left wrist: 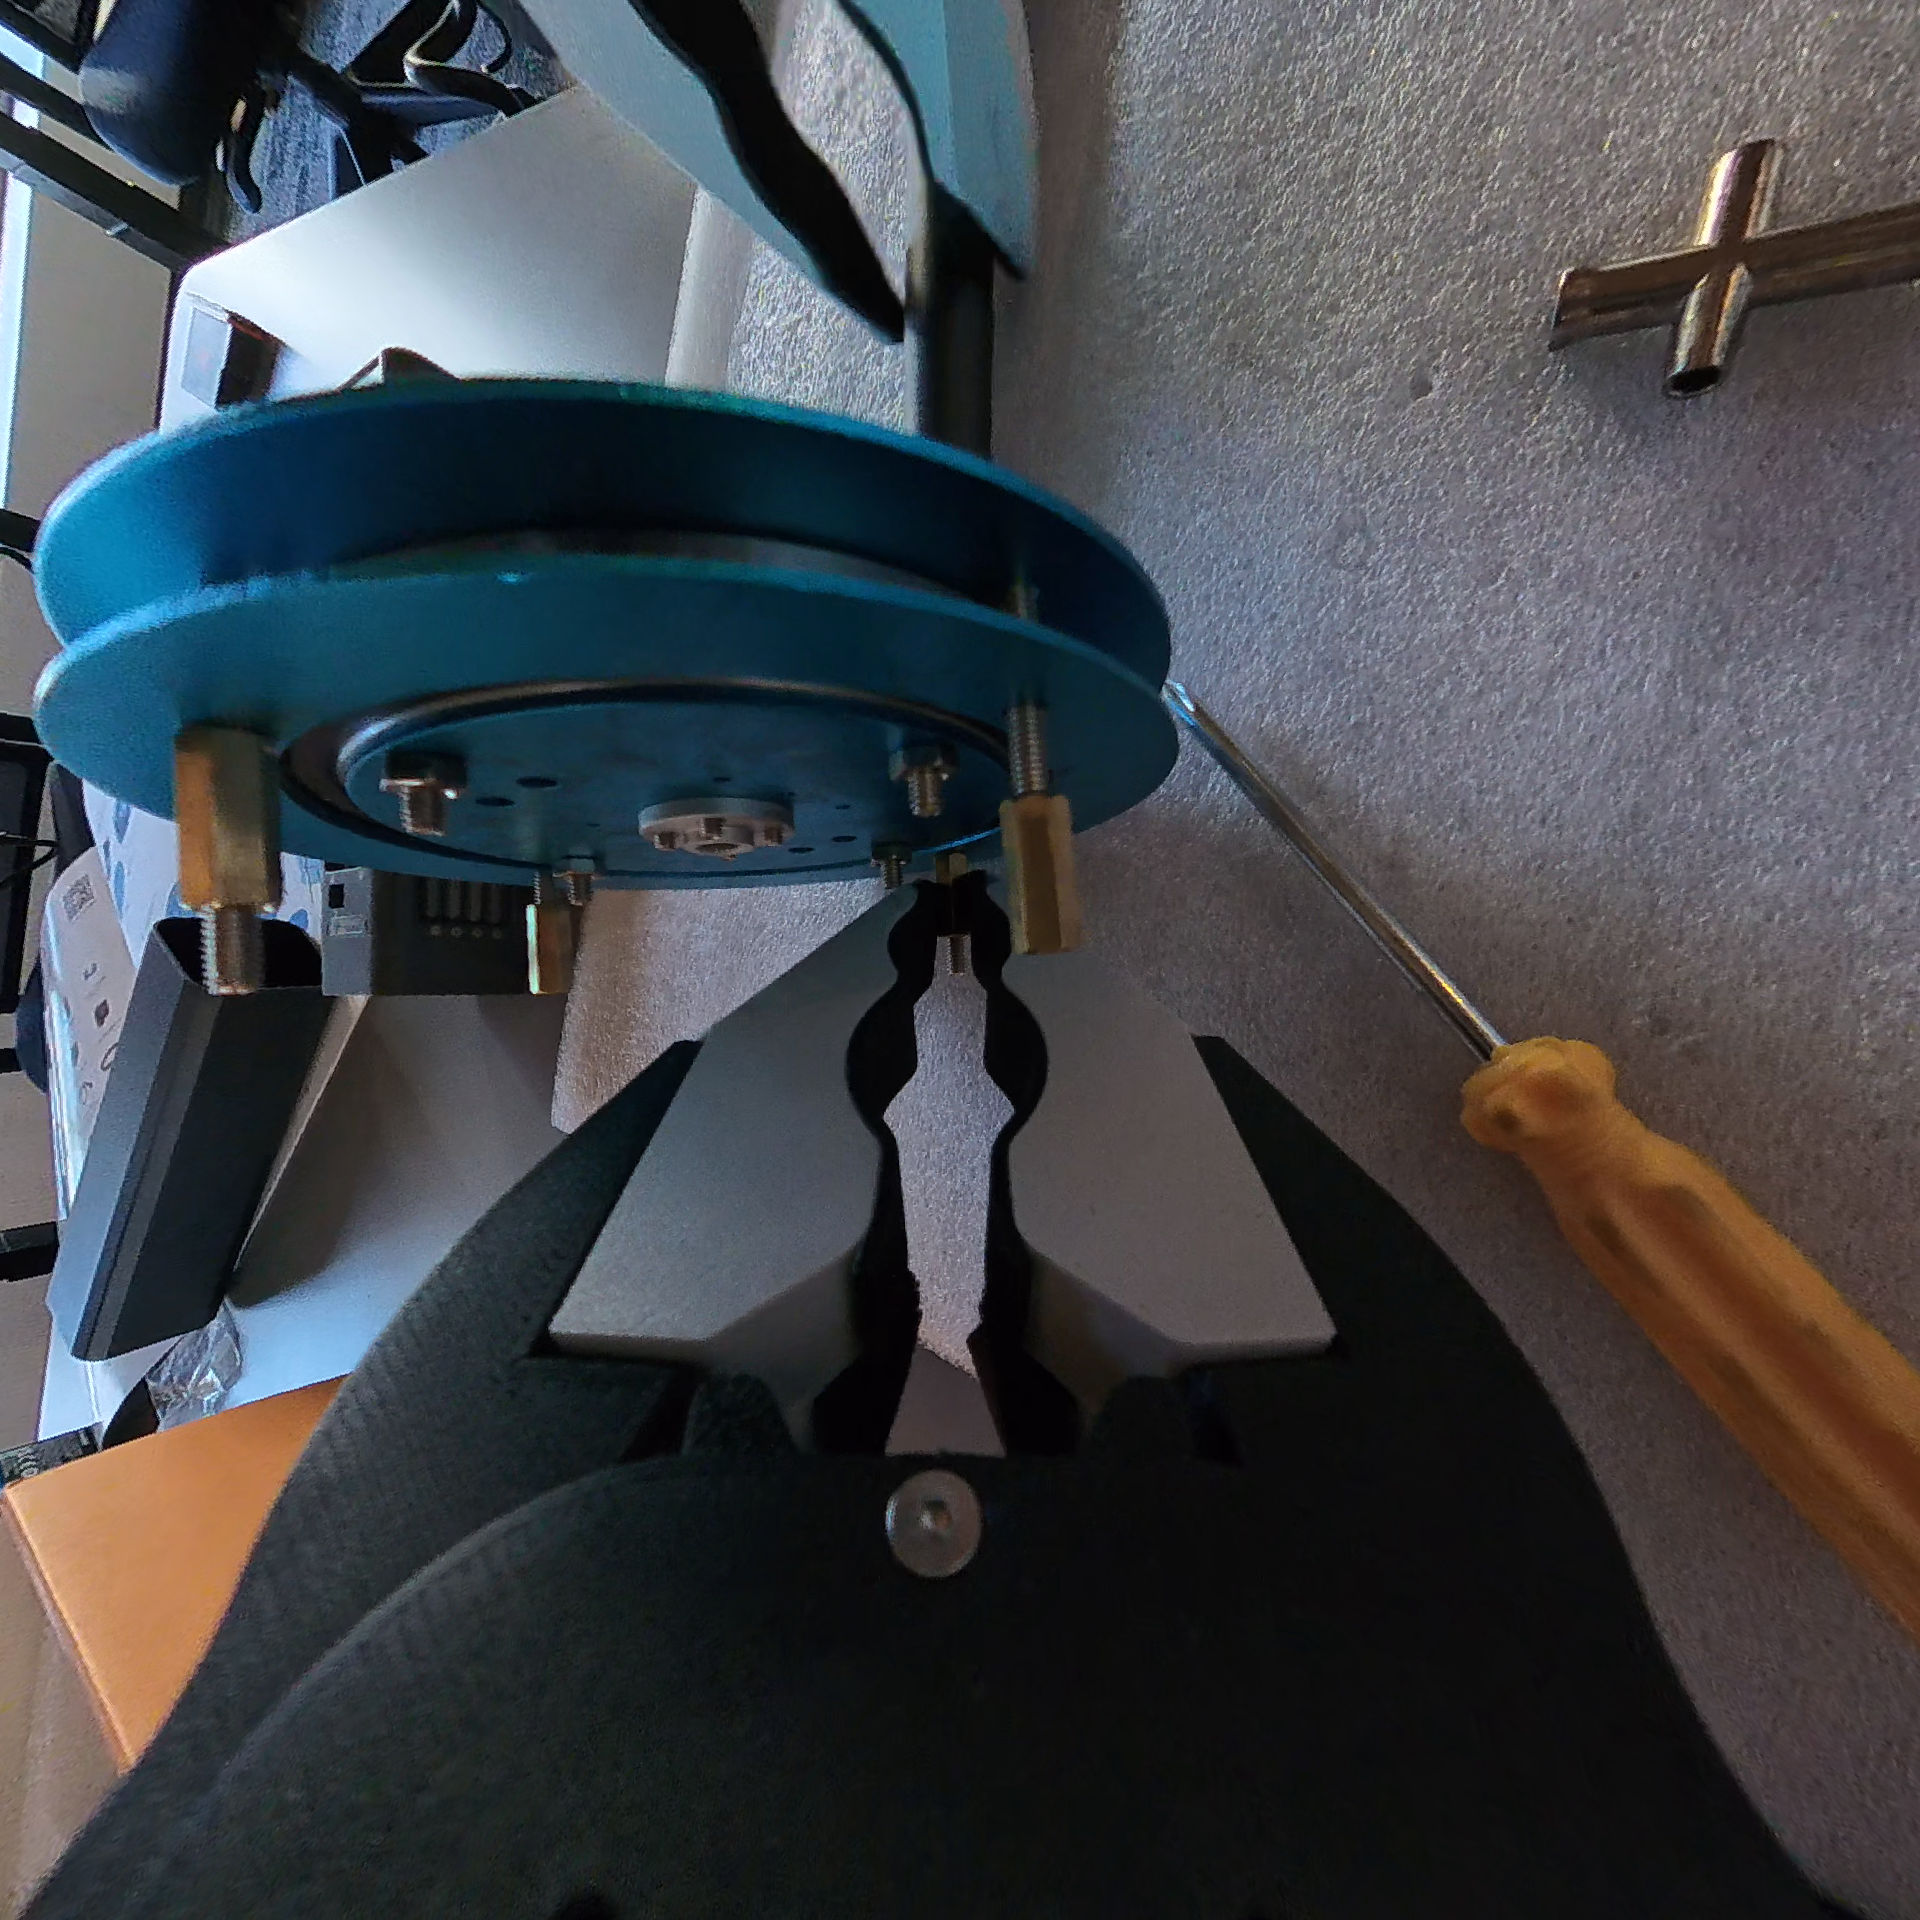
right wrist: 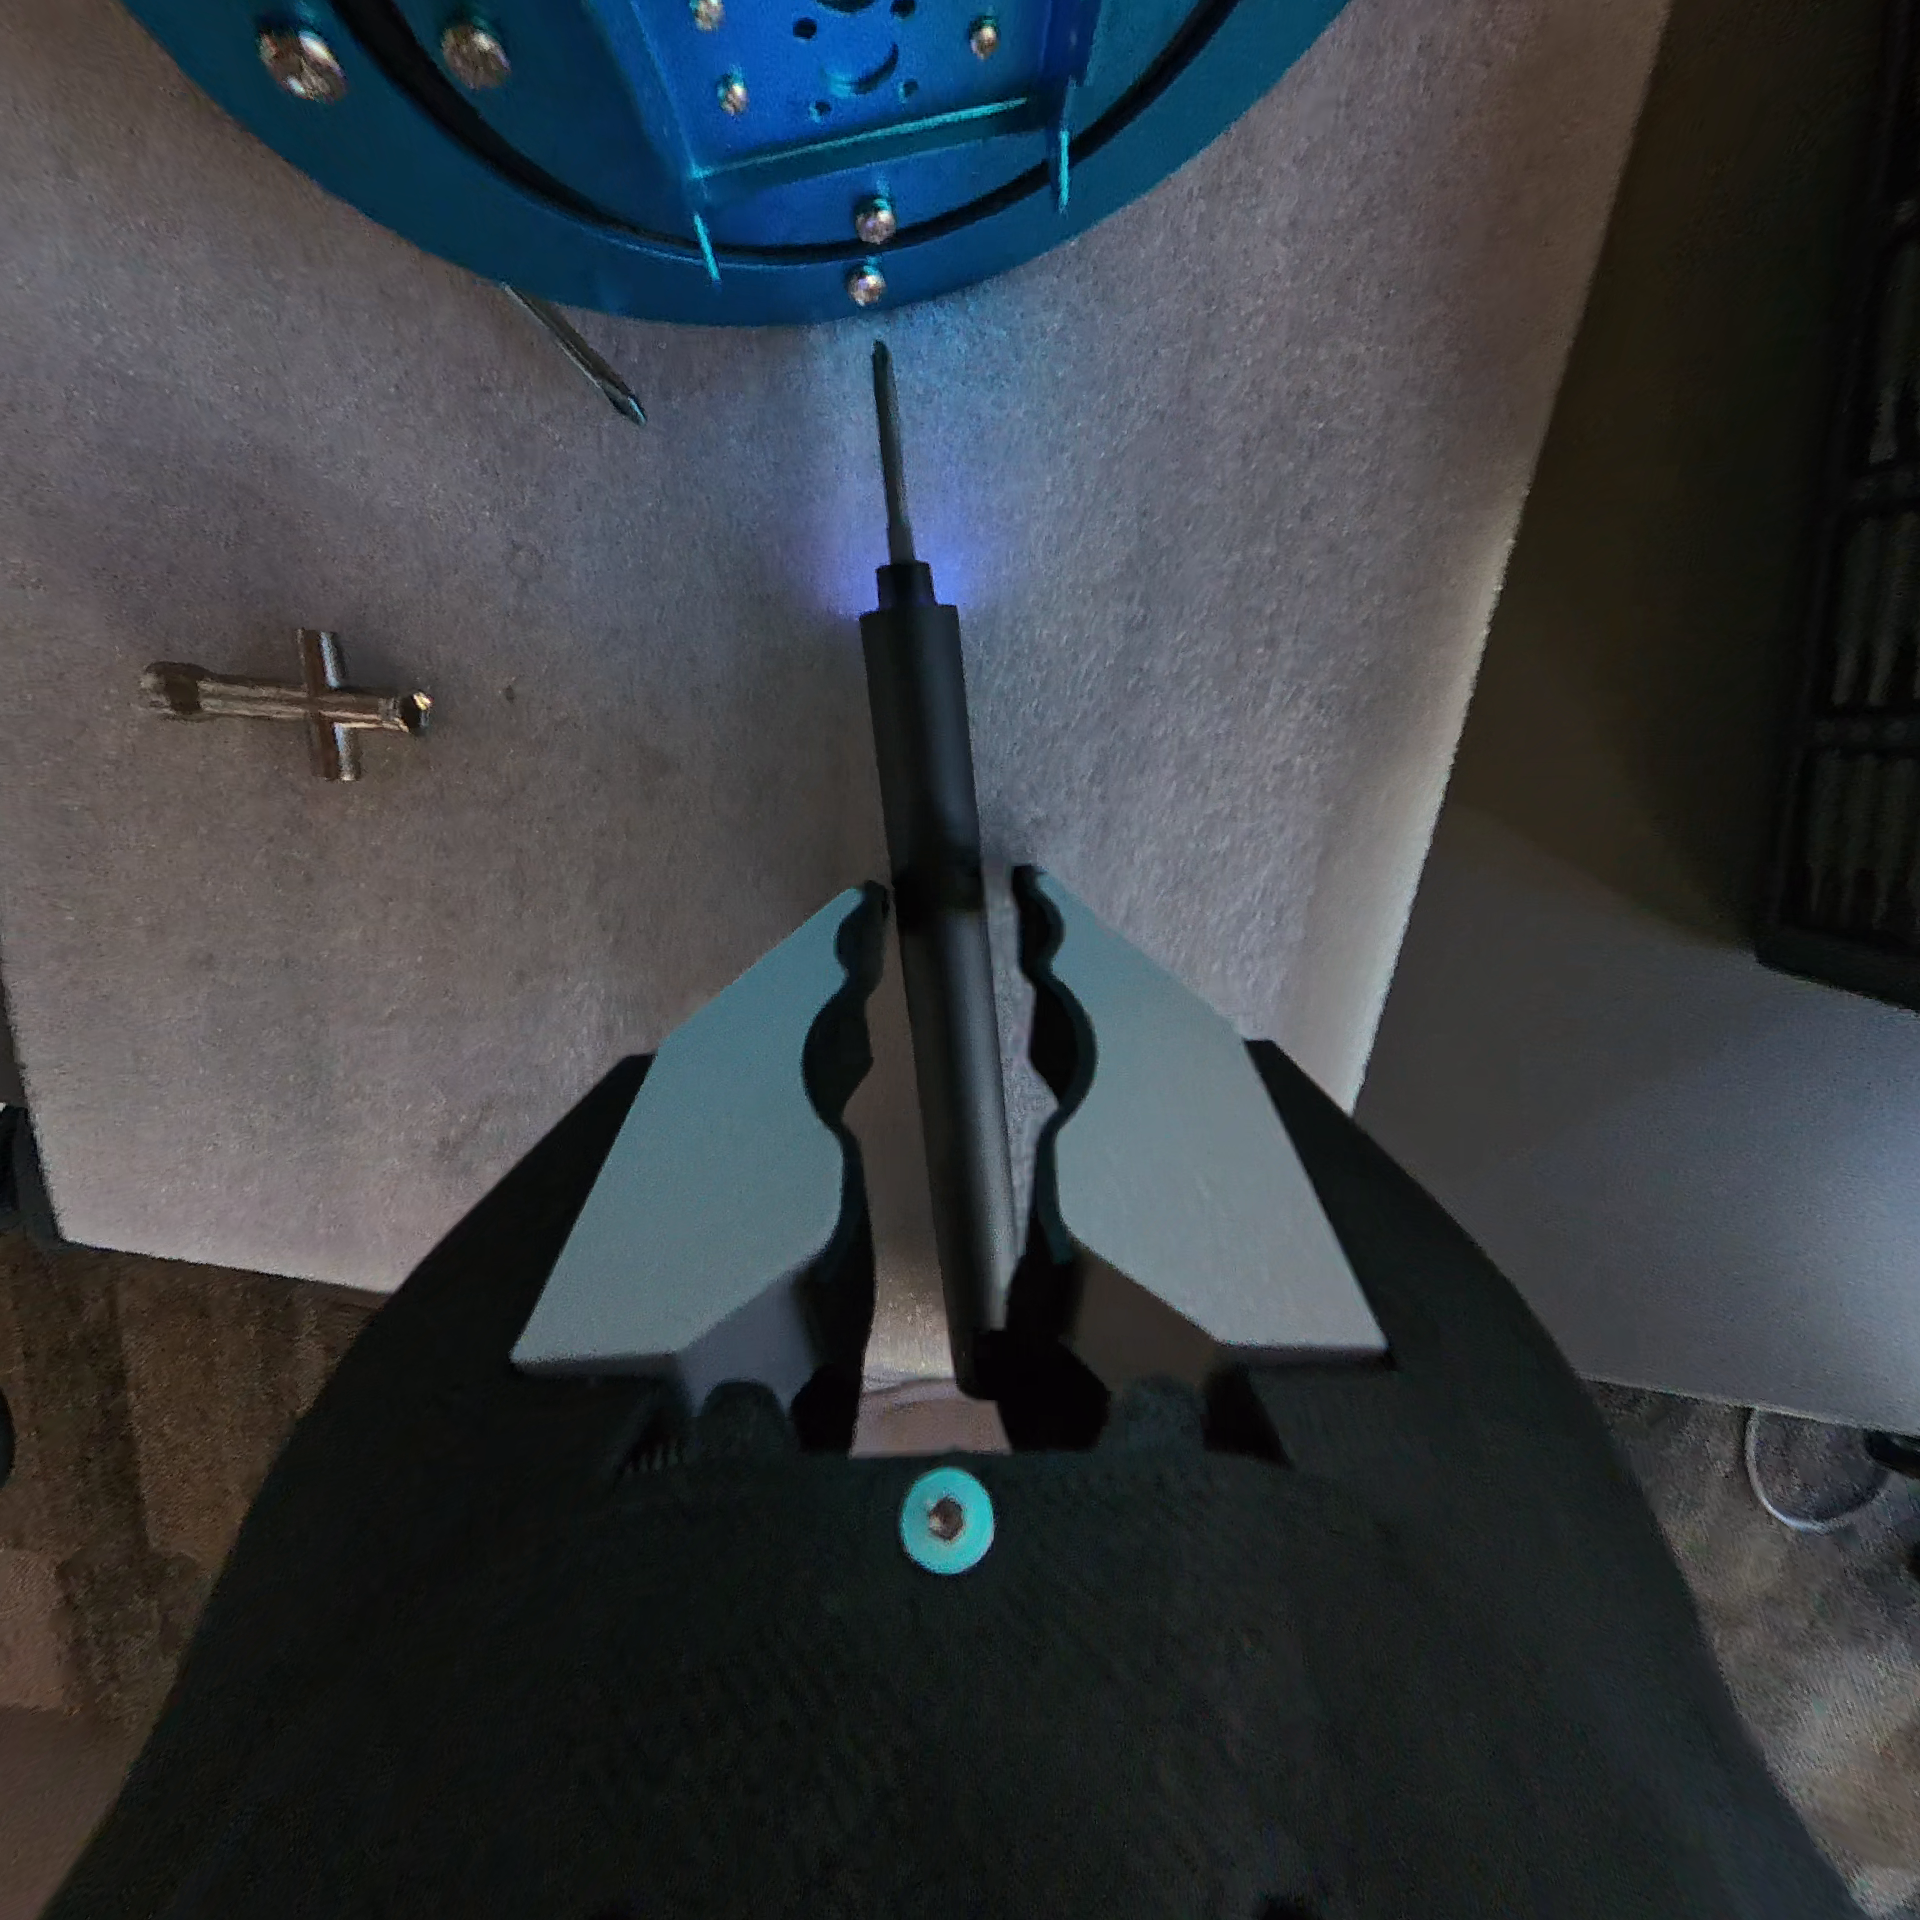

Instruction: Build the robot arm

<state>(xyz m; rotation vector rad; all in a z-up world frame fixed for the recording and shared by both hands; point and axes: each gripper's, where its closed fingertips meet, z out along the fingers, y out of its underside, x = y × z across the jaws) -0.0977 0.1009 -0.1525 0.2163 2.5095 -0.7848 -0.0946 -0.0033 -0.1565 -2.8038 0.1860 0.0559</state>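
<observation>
A blue round metal assembly [left wrist: 582,644] of two stacked discs stands on edge on the grey felt mat [left wrist: 1455,623]. Brass standoffs [left wrist: 1042,878] and screws stick out of its face. My left gripper [left wrist: 951,914] is shut on a small brass standoff [left wrist: 953,925] at the disc's lower edge. My right gripper [right wrist: 940,894] is shut on a dark electric screwdriver [right wrist: 925,748] with a lit collar. Its bit tip [right wrist: 880,358] points at a screw [right wrist: 865,283] on the rim of the blue assembly [right wrist: 623,260], a short gap away.
A yellow-handled screwdriver [left wrist: 1683,1247] lies on the mat with its shaft under the disc; its tip shows in the right wrist view [right wrist: 582,358]. A metal cross wrench [left wrist: 1725,270] lies nearby, also in the right wrist view [right wrist: 301,707]. Boxes and a dark case [left wrist: 156,1143] sit beyond the mat. The tips of one gripper are about 11 cm away from the tips of the other. My right gripper's tips are some 11 cm from the metal cross wrench [left wrist: 1725,270]. The right camera catches it too, in the right wrist view [right wrist: 301,703].
</observation>
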